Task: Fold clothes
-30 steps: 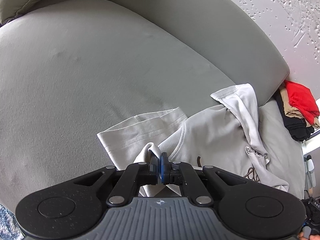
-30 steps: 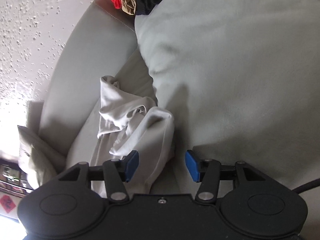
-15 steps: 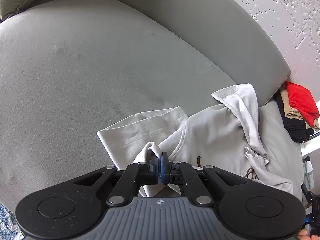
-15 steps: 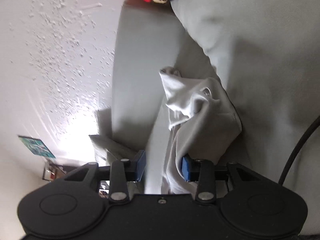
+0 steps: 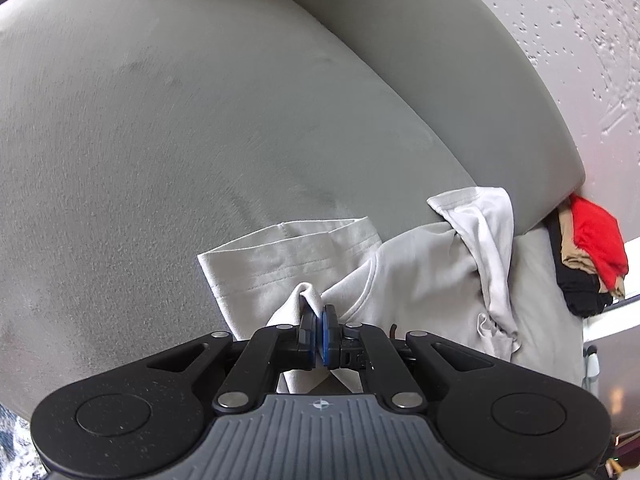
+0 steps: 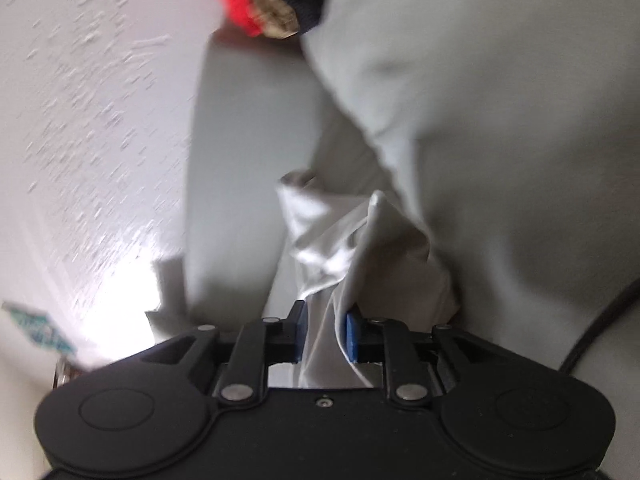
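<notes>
Grey sofa [image 5: 200, 140]; textured wall [image 5: 580, 40], maybe plaster.

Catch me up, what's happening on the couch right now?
A person with a handheld gripper in each hand is working on a light grey shirt that lies crumpled on the grey couch. The left gripper is shut on a fold of the shirt. The right gripper has cloth between its blue pads with a gap left, so it is not clamped yet. A pile of red, tan and black clothes sits at the far end of the couch. No fold is made yet.
</notes>
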Motion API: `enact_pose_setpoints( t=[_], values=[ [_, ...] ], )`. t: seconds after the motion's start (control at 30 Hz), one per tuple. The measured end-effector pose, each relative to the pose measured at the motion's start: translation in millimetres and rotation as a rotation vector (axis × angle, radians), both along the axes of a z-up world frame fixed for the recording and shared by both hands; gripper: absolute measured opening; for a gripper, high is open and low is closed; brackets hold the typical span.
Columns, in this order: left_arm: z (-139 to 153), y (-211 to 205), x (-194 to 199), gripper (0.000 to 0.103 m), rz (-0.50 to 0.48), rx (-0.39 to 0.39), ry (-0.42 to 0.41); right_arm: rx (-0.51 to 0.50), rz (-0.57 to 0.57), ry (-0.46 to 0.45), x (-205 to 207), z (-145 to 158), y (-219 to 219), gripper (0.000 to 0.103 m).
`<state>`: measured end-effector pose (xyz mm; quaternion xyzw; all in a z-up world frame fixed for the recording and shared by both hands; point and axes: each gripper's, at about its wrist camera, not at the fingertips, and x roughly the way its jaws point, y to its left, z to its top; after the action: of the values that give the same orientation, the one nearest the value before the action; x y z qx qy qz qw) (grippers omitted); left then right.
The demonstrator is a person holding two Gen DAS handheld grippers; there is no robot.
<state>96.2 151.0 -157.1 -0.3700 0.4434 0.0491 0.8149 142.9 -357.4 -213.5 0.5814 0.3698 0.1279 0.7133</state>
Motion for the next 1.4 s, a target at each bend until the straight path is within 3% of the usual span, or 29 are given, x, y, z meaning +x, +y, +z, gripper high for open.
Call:
enact_pose_setpoints(
  t=[0.1,0.2,0.27,0.47,0.6,0.77,0.93,1.07,1.13,1.2,1.3,1.4],
  values=[
    [0.4,2.1,3.7,0.002,-0.002,-0.004,0.002,0.009,-0.024,0.031,5.2,-8.0,1.9,0.020],
    [-0.8,4.1,4.3,0.002,0.006,-0.018,0.003,0.029,-0.018,0.030,4.3,-8.9,4.1,0.005],
    [-0.8,5.0,3.9,0.002,0.011,-0.024,0.000,0.034,-0.033,0.003,-2.9,-1.8,2.1,0.004],
    [12.8,4.3,-7.7,0.000,0.032,0.014,-0.075,-0.036,-0.108,-0.059,-32.6,39.5,-7.2,0.002],
    [41.6,-0.1,-20.8,0.000,0.031,0.041,-0.153,-0.106,-0.102,-0.103,-40.1,80.6,-5.1,0.002],
    [125.7,-2.6,-29.3,0.000,0.049,0.055,-0.360,-0.099,-0.093,-0.127,-45.3,144.9,-3.9,0.002],
    [240.8,-18.5,-63.8,0.000,0.056,0.159,-0.667,-0.203,-0.199,-0.428,-89.1,247.2,-1.5,0.002],
    [316.1,-28.3,-90.8,0.000,0.065,0.206,-0.846,-0.080,-0.190,-0.366,-95.8,277.6,-8.2,0.002],
    [348.7,-30.6,-114.9,0.000,0.078,0.229,-0.954,-0.088,-0.198,-0.487,-118.1,307.9,-7.3,0.002],
    [370.2,-32.8,-134.3,0.000,0.114,0.294,-1.006,-0.149,-0.235,-0.623,-145.4,335.8,-4.9,0.002],
    [385.6,-26.7,-146.7,0.000,0.115,0.271,-0.996,-0.134,-0.173,-0.599,-153.2,347.2,-6.2,0.002],
    [393.7,-21.9,-169.2,0.000,0.131,0.257,-1.052,-0.146,-0.157,-0.706,-176.8,364.9,-6.5,0.002]
  ],
)
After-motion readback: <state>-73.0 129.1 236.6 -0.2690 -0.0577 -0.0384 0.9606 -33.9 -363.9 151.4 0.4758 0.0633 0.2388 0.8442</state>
